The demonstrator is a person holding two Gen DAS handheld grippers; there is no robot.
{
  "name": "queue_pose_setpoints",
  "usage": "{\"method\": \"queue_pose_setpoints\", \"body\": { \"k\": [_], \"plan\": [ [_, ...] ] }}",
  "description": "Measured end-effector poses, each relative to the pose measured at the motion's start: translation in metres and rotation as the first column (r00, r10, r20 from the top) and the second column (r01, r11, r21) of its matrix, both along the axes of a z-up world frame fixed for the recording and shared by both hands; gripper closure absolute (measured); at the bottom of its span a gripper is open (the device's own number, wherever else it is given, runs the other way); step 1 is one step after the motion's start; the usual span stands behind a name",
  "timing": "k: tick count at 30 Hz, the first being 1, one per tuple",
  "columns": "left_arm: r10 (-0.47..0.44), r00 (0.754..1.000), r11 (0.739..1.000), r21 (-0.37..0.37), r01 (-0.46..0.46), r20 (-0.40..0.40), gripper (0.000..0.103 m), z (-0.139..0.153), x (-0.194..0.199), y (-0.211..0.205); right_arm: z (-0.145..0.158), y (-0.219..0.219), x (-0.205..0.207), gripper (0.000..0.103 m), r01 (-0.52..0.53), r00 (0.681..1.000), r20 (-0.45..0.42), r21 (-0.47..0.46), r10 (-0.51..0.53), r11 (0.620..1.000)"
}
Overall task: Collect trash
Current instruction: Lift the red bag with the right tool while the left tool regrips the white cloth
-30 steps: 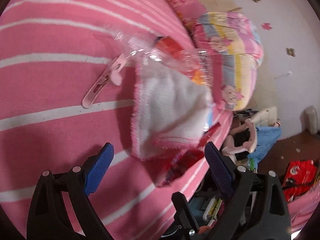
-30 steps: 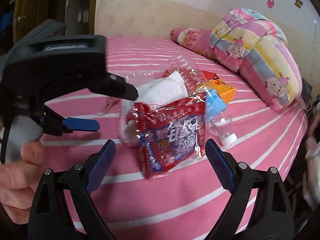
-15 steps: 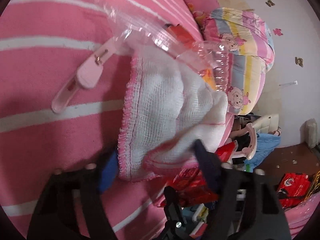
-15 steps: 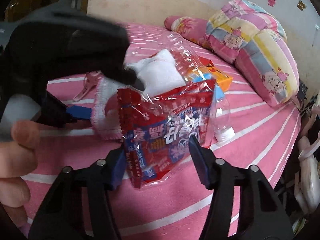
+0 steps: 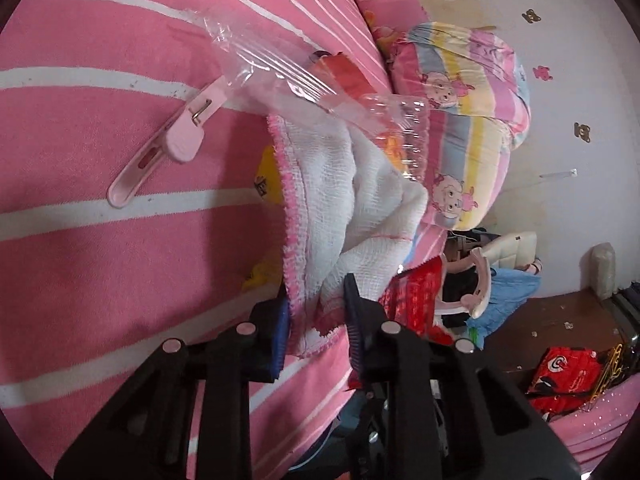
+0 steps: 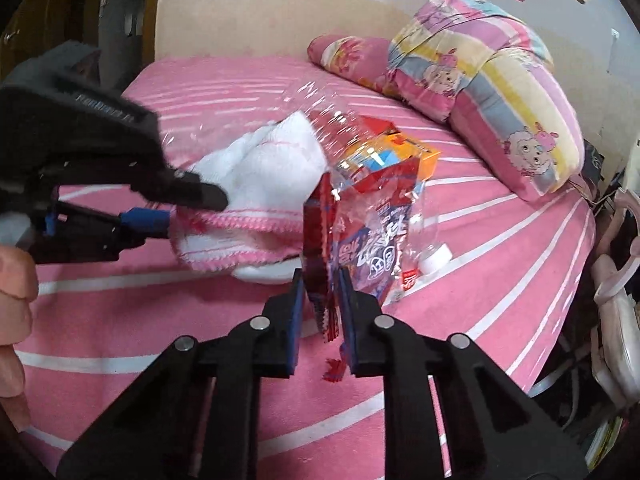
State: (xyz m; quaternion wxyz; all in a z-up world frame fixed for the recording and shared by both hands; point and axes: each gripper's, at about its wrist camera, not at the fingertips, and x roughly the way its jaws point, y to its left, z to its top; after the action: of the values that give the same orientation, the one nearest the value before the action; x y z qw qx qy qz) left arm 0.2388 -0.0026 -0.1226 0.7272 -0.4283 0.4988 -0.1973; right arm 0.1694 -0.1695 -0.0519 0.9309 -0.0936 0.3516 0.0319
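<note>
**Two grippers closing on items in a heap of trash on a striped bed**

Left wrist view. The left gripper (image 5: 316,300) has its blue-padded jaws closing on the pink-edged hem of a white cloth (image 5: 344,208), a loosely woven, gauze-like square that lies folded between them. Only this view shows a pale pink plastic clip (image 5: 160,152), long and flat, lying on the bedspread (image 5: 100,264) just beside the heap, and a patch of yellow (image 5: 267,178) under the cloth's edge; what it belongs to cannot be told. A crushed clear plastic bottle (image 5: 320,88), ribbed and glossy, lies across the top of the cloth.

Right wrist view. The right gripper (image 6: 324,300) is pressed together on the serrated edge of a red snack wrapper (image 6: 360,232), a crinkled film with a clear window and printed lettering, which stands up from the jaws. Only this view shows an orange carton (image 6: 416,152) behind the wrapper, the bottle's white cap (image 6: 436,258) resting on the bedspread, and fingers (image 6: 16,304) of the hand at the left edge. A folded cartoon-print quilt (image 6: 500,92), soft and padded, lies well apart at the bed's far end.
</note>
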Motion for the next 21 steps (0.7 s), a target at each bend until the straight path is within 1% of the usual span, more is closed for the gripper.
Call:
{"method": "queue_pose_setpoints", "body": {
  "k": [2, 7, 8, 9, 10, 11, 12, 15, 21],
  "plan": [
    [-0.001, 1.000, 1.000, -0.020, 0.001, -0.007, 0.079, 0.000, -0.005, 0.002, 0.002, -0.004, 0.000, 0.086, 0.011, 1.000, -0.004, 0.014, -0.011, 1.000],
    [0.017, 0.999, 0.999, -0.045, -0.019, -0.038, 0.077, -0.005, -0.017, 0.011, 0.007, -0.009, -0.003, 0.086, 0.024, 1.000, -0.011, 0.038, -0.023, 0.999],
    [0.019, 0.999, 0.999, -0.048, -0.021, -0.042, 0.071, -0.005, -0.019, 0.012, 0.007, -0.009, -0.003, 0.086, 0.024, 1.000, -0.014, 0.042, -0.024, 0.999],
    [0.021, 0.999, 0.999, -0.047, -0.023, -0.041, 0.068, -0.006, -0.021, 0.013, 0.006, -0.009, -0.004, 0.086, 0.025, 1.000, -0.016, 0.043, -0.024, 0.999],
    [0.024, 0.999, 0.999, -0.041, -0.026, -0.040, 0.068, -0.006, -0.023, 0.014, 0.006, -0.009, -0.005, 0.086, 0.024, 1.000, -0.020, 0.042, -0.023, 0.999],
    [0.028, 0.999, 0.999, -0.023, -0.029, -0.038, 0.066, -0.006, -0.026, 0.015, 0.006, -0.008, -0.006, 0.087, 0.023, 1.000, -0.022, 0.041, -0.022, 0.999],
    [0.029, 0.999, 0.999, -0.016, -0.030, -0.038, 0.061, -0.007, -0.028, 0.015, 0.006, -0.008, -0.006, 0.087, 0.022, 0.999, -0.024, 0.040, -0.021, 0.999],
    [0.045, 0.999, 0.999, 0.014, -0.045, -0.031, 0.062, -0.006, -0.034, 0.019, 0.005, -0.007, -0.008, 0.087, 0.020, 0.999, -0.027, 0.037, -0.019, 0.999],
    [0.040, 0.999, 0.998, 0.047, -0.039, -0.019, 0.062, -0.002, -0.041, 0.022, 0.006, -0.007, -0.010, 0.087, 0.021, 0.999, -0.033, 0.039, -0.020, 0.999]
  ]
}}
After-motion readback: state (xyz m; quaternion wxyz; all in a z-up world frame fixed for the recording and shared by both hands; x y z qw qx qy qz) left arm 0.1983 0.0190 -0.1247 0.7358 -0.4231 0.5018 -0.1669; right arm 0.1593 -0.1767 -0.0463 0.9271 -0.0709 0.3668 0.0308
